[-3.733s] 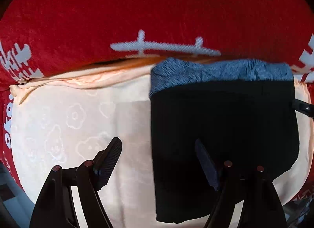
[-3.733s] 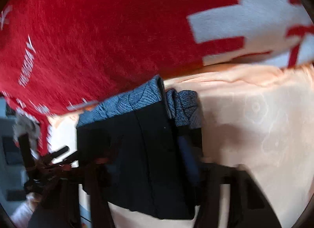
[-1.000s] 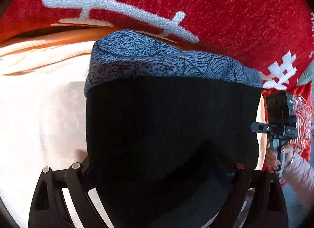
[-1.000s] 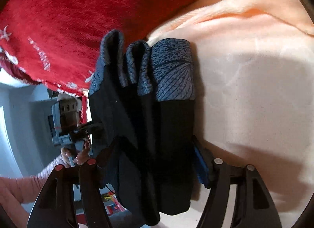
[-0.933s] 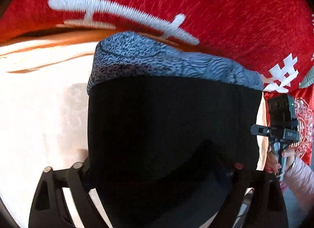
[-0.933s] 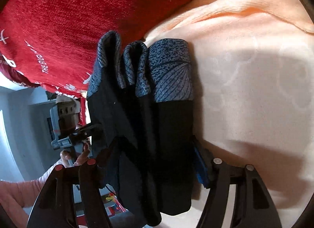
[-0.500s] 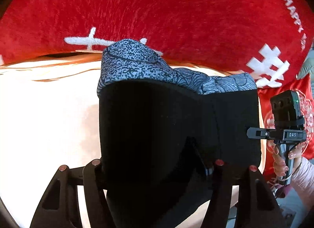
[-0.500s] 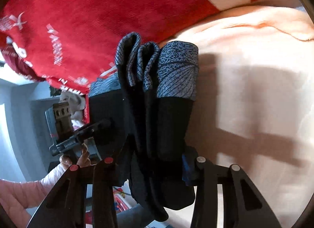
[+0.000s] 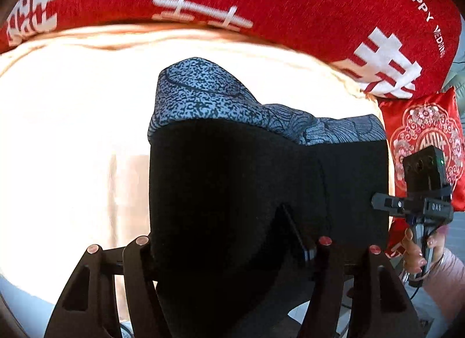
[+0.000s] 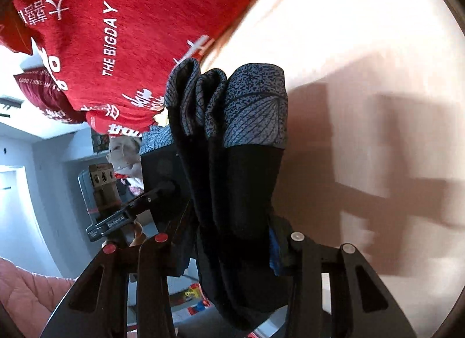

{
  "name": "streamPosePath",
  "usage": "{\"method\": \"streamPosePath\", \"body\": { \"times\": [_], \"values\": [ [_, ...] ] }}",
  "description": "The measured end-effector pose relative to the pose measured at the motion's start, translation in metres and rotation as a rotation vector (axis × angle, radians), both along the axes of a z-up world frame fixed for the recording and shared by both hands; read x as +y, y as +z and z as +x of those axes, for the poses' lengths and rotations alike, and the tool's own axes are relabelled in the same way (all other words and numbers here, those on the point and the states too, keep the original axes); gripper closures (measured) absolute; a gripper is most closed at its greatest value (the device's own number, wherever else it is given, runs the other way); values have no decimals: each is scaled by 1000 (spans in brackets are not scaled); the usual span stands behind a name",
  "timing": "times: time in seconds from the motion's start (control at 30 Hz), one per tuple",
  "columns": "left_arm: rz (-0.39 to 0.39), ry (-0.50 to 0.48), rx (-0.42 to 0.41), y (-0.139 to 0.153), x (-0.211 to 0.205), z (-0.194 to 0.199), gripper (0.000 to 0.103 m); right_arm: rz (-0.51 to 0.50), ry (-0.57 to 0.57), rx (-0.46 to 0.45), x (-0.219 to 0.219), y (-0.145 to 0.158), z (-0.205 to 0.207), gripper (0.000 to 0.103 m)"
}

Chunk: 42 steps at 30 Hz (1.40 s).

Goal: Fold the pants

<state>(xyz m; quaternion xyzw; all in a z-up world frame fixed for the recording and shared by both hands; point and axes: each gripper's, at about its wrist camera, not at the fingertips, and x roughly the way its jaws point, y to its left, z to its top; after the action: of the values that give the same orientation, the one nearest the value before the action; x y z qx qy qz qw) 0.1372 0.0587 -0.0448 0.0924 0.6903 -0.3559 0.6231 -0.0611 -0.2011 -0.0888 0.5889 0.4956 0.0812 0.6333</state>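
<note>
Left wrist: pants (image 9: 232,192) higher, blanket (image 9: 72,120) farther.

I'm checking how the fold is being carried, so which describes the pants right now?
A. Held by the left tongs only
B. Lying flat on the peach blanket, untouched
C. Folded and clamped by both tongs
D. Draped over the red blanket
C: the folded pants fill the gap between the left tongs, and the right tongs pinch the stacked layers above the peach blanket.
</note>
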Motion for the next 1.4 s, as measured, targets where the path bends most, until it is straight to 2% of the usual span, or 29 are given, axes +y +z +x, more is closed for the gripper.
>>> {"method": "streamPosePath", "body": {
  "times": [0.1,0.2,0.33,0.43,0.5,0.67,0.87,1.0,1.07,1.1,1.27,1.33,1.37,1.4],
  "values": [
    [-8,-29,-29,-10,3,-9,37,-29,-6,6,15,-1,-12,58],
    [7,-45,-34,-29,15,-8,37,-60,-13,53,24,-13,-14,58],
    [0,-30,-45,-52,26,-3,19,-148,11,122,34,-23,-12,53],
    [-19,-45,-65,-55,32,0,13,-184,-12,151,36,-31,-14,47],
    [-1,-54,-83,-54,32,1,12,-215,-18,167,39,-33,-13,42],
    [64,-73,-148,-38,28,-8,12,-269,-65,231,44,-20,-16,38],
    [141,-133,-247,-11,37,-30,12,-408,-86,327,52,10,-27,37],
    [166,-170,-257,8,48,-45,12,-496,-66,348,68,37,-32,25],
    [180,-183,-263,18,51,-53,10,-559,-52,351,79,55,-35,24],
    [190,-186,-268,24,54,-58,0,-575,-49,347,83,62,-37,24],
    [191,-180,-294,53,65,-76,0,-603,-66,339,111,93,-47,19],
    [177,-168,-317,66,71,-83,0,-635,-73,352,124,103,-50,15],
    [177,-164,-335,72,73,-86,0,-648,-73,356,129,107,-50,10],
    [173,-162,-348,81,77,-89,0,-667,-72,359,136,113,-52,0]
  ]
}}
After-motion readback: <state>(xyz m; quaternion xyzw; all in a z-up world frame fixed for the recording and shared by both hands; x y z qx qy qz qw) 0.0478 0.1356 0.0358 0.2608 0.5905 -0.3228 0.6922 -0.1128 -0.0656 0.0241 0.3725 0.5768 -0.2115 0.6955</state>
